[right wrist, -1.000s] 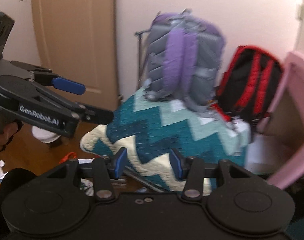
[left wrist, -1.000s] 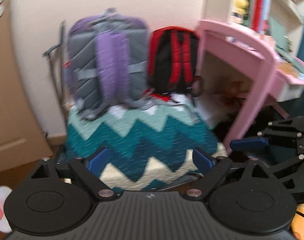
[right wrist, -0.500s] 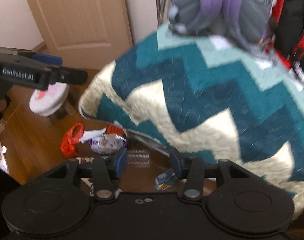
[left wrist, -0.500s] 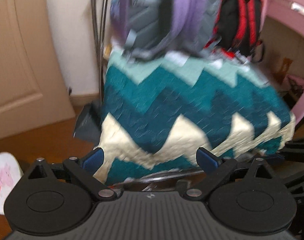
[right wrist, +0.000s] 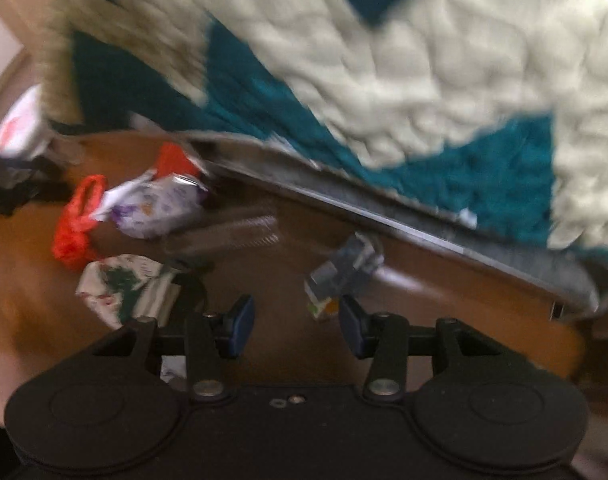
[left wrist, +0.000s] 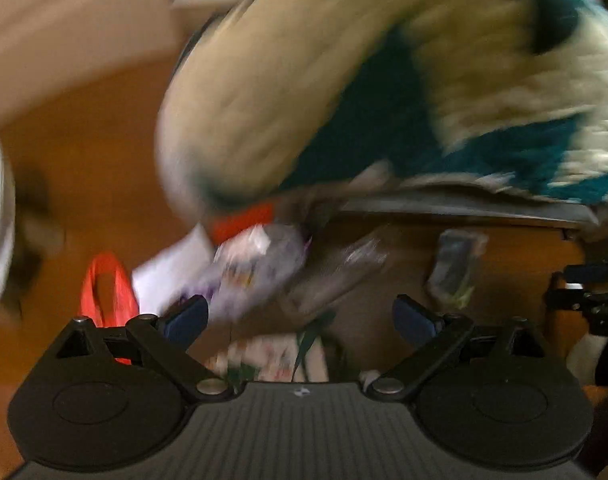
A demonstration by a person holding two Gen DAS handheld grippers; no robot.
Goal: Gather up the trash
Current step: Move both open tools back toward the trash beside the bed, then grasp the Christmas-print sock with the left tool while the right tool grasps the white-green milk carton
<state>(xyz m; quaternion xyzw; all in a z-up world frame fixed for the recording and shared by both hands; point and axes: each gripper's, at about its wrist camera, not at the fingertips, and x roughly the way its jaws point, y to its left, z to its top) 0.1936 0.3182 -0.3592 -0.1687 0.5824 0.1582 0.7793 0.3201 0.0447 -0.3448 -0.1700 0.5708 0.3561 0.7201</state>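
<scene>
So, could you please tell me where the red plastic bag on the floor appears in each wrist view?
Left wrist: the red plastic bag lies low at the left, just above the left gripper's left finger.
Right wrist: the bag lies at the left, mid-height, beside the purple-and-white wrapper.
Shared landmark: that wrapper, right of the bag in both views.

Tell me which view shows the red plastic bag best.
The right wrist view. There the red plastic bag lies whole on the wooden floor, handles and bunched body visible, left of the purple-and-white wrapper. In the left wrist view the bag is blurred, its lower part hidden behind the left claw.
</scene>
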